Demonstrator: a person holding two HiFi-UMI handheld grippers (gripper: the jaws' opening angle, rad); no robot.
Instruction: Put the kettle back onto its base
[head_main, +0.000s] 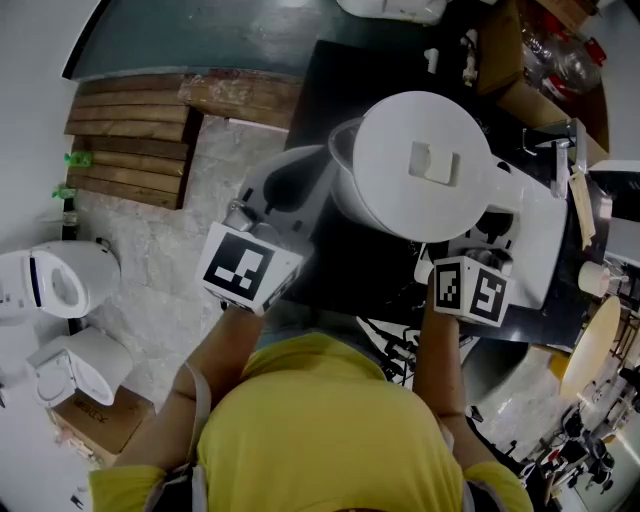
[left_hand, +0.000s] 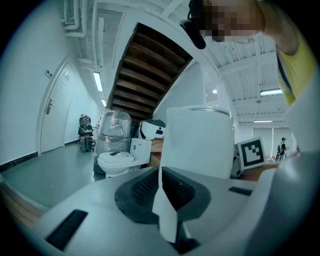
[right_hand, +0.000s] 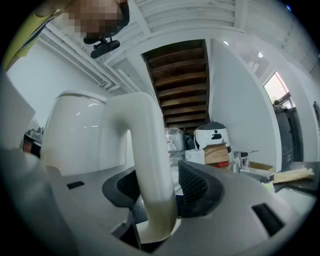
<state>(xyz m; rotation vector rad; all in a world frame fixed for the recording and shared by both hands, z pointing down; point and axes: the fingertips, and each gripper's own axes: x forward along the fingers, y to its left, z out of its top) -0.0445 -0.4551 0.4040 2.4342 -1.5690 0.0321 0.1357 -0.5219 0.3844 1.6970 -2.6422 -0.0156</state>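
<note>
Closest to the lens in your right gripper view, the kettle's handle (right_hand: 150, 165) stood upright between the jaws of your right gripper (right_hand: 164, 192). The jaws were spread, with background showing between the handle and the right-hand pad, so nothing was clamped. The kettle (head_main: 420, 165) itself sat at the upper centre of the head view, lid up, over the black tabletop (head_main: 340, 275). Its base was hidden beneath it, so you could not tell from these views whether it had seated.

Your left gripper (left_hand: 161, 187) was closed on a thin white edge (left_hand: 164, 215) at the kettle's opposite side, probably the spout lip. The kettle therefore lay straight ahead of both claws and between them, the right one at the handle and the left at the spout side.

Because the handle's long axis ran vertically, I judge the right claw would need to back straight out toward the lower edge of the head view. Swinging sideways could let a pad catch the handle and shift the kettle. Further out, wooden planks (head_main: 130, 140) lay at the upper left.
</note>
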